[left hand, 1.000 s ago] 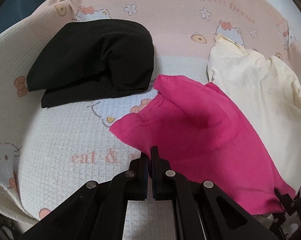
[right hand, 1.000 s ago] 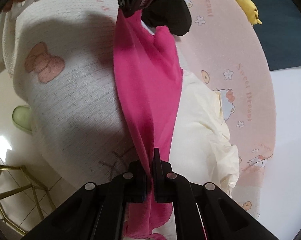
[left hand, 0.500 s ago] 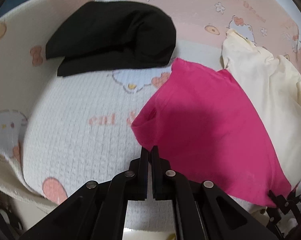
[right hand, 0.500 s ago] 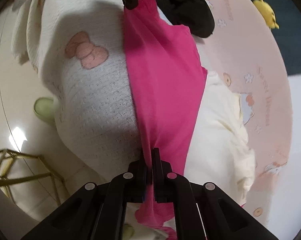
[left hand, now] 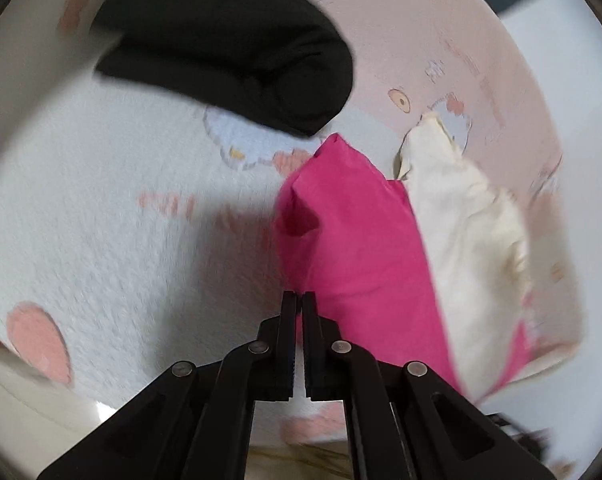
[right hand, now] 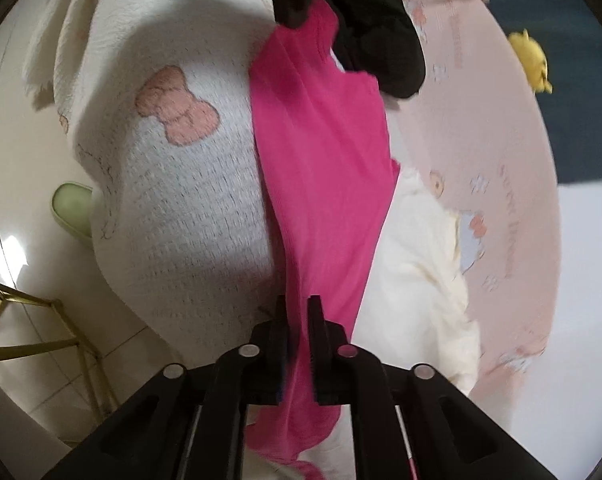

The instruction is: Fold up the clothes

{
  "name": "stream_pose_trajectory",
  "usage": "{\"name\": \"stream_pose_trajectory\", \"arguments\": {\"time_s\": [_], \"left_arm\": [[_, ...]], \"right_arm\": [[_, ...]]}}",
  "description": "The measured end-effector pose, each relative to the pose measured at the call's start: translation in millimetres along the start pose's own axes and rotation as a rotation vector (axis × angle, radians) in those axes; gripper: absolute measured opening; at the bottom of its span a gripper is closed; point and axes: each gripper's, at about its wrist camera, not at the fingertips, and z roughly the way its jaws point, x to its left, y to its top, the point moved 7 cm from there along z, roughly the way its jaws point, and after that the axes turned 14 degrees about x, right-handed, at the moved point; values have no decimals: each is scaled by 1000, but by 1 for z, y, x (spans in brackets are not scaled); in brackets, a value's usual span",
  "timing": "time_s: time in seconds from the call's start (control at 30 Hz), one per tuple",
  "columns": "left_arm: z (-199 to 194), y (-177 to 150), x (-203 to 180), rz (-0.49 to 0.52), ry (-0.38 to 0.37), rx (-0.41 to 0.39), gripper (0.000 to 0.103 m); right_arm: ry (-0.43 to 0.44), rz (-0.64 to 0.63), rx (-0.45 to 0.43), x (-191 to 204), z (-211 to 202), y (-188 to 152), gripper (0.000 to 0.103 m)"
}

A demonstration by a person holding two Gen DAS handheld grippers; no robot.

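**Pink cloth stretched between my two grippers**

My left gripper (left hand: 299, 298) is clamped on one edge of the bright pink fabric garment (left hand: 357, 240), my right gripper (right hand: 299, 304) pinches its opposite end (right hand: 321, 152). The garment hangs taut above the white waffle-weave blanket with pink bows (right hand: 173, 184), partly over a crumpled cream garment (left hand: 461, 220). A folded black garment (left hand: 229, 44) lies just beyond.

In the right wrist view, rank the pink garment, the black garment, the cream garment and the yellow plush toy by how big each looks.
1. Bright pink fabric garment, though it runs right up to the camera, which inflates it.
2. Crumpled cream fabric garment, partly hidden under the pink one.
3. Folded black fabric garment, farther away.
4. Small yellow plush toy.
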Motion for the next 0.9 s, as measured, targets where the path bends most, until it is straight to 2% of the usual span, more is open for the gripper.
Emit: {"name": "stream_pose_trajectory", "arguments": {"time_s": [0.03, 0.13, 0.2, 0.37, 0.47, 0.6, 0.7, 0.77, 0.9], "left_arm": [[0, 0, 3, -31, -35, 17, 3], [9, 0, 6, -51, -47, 50, 3], [15, 0, 7, -64, -55, 71, 3], [30, 1, 11, -97, -74, 125, 4], [38, 2, 14, -118, -88, 155, 4], [43, 8, 16, -162, -146, 162, 4], [46, 11, 23, -237, -229, 184, 4], [45, 11, 29, -288, -273, 178, 4], [40, 6, 37, -323, -293, 122, 4]], "right_arm": [[-11, -5, -7, 0, -2, 2, 21], [-58, -18, -33, 0, -5, 8, 32], [-65, -12, -32, -1, -4, 13, 35], [-60, 8, -16, 0, -1, 22, 35], [-86, 6, -22, 2, -1, 28, 35], [-128, -9, -40, 3, -1, 38, 35], [-170, -15, -44, 3, 0, 45, 35], [-180, -10, -41, 1, 1, 48, 35], [-189, 0, -34, -2, 3, 55, 35]]}}
